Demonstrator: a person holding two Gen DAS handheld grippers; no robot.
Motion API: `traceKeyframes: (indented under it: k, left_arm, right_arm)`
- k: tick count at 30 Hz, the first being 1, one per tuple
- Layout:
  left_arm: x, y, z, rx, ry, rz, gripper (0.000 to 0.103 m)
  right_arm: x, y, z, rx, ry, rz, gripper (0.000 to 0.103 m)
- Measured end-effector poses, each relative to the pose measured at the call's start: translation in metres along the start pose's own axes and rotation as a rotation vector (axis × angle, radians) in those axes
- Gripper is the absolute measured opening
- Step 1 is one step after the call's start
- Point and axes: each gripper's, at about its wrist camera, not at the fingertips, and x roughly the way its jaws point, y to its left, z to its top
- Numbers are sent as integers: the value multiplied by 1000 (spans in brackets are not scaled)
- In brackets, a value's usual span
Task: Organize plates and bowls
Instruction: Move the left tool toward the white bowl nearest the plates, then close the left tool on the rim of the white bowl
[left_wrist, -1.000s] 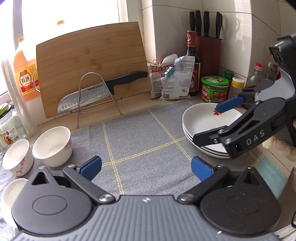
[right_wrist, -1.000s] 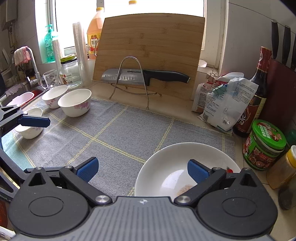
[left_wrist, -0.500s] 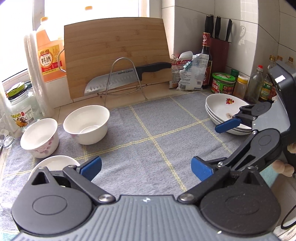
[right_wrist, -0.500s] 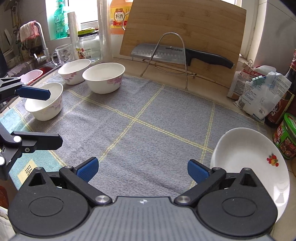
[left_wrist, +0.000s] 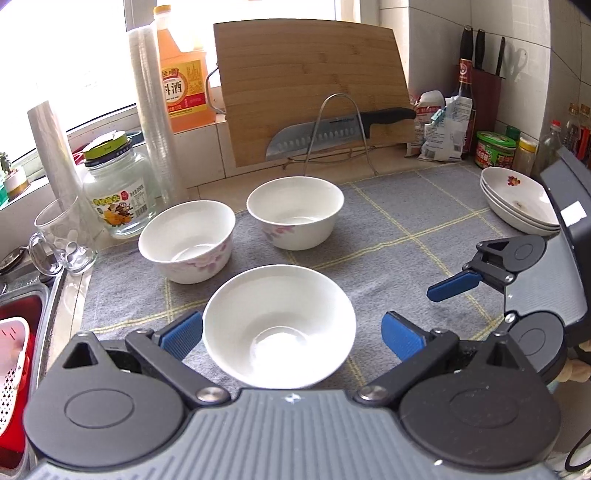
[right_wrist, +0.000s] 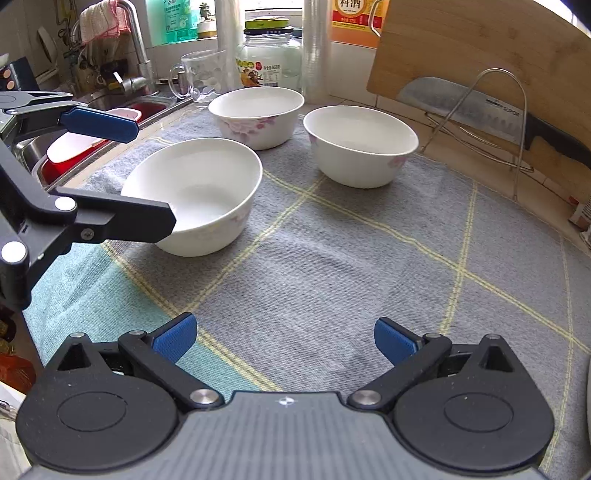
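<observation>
since a second ago the left gripper (left_wrist: 291, 334) has swung from the stacked plates (left_wrist: 521, 205) to the nearest bowl (left_wrist: 279, 325), which sits on the grey mat (left_wrist: 388, 236) between its spread fingers; contact with the rim is hard to judge. right gripper (right_wrist: 282, 338) hangs released over bare mat.

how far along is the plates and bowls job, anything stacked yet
Done: the plates sit nested in one stack at the mat's right edge. In hand: nothing is gripped; the left gripper is open with the nearest bowl between its fingers, and the right gripper is open over bare mat. Left: all three bowls stand apart, the other two behind it, unstacked.
</observation>
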Motion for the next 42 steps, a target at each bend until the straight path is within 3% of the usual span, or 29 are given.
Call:
traceKeyframes:
  k: [10,27,37,39,42]
  left_arm:
    - [20,38,-2,-17,62,36,102]
    - [54,56,9,69,145,-72,97]
    - [60,57,14,101,175,-132,77]
    - [60,56,14,110,175,-134,74]
    - [59,55,15,119,176,-147,64]
  right_arm:
    - [29,33,18,-106,0,45,103]
    - [32,38,13,-103,-47,36,103]
    - [29,45,23,-113,-80,36,103]
    - [27,47,27,-120,-90,43,100]
    - [25,51,30,-137,-100,47,87]
